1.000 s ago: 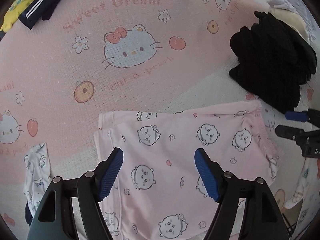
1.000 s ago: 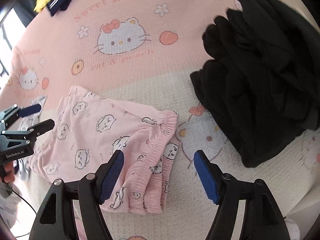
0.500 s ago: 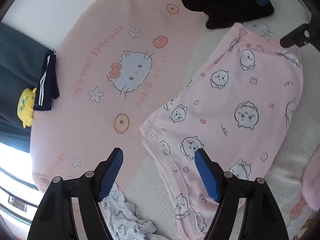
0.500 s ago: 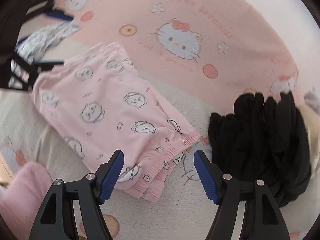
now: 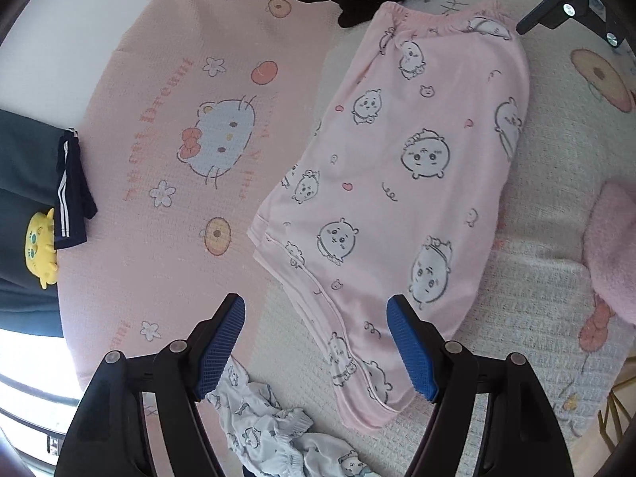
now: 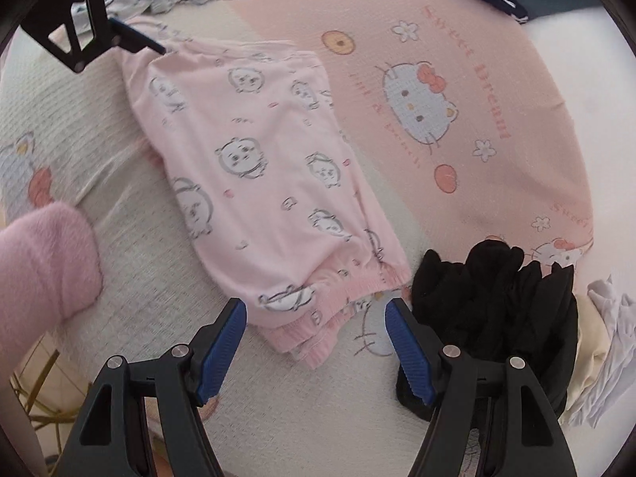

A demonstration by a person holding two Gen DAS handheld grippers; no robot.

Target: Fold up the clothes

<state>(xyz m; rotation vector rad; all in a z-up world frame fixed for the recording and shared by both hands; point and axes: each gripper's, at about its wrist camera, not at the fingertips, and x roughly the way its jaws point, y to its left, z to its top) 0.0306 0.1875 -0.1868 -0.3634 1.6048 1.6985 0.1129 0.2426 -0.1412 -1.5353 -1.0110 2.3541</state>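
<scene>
The pink pyjama shorts (image 5: 401, 183) lie folded flat on the cartoon-cat bedspread (image 5: 167, 127), just beside a black pile of clothes (image 6: 497, 298). The left gripper (image 5: 316, 348) hovers wide open over the hem end, and the right gripper (image 6: 316, 344) hovers wide open over the waistband, both empty.

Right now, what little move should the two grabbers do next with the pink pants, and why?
Probably lower both and pinch the ends. The pink pyjama pants lie flat on the bedspread, not yet folded small. The left gripper hangs open over the hem end, and the right gripper hangs open over the frilly waistband; neither holds anything.
</scene>
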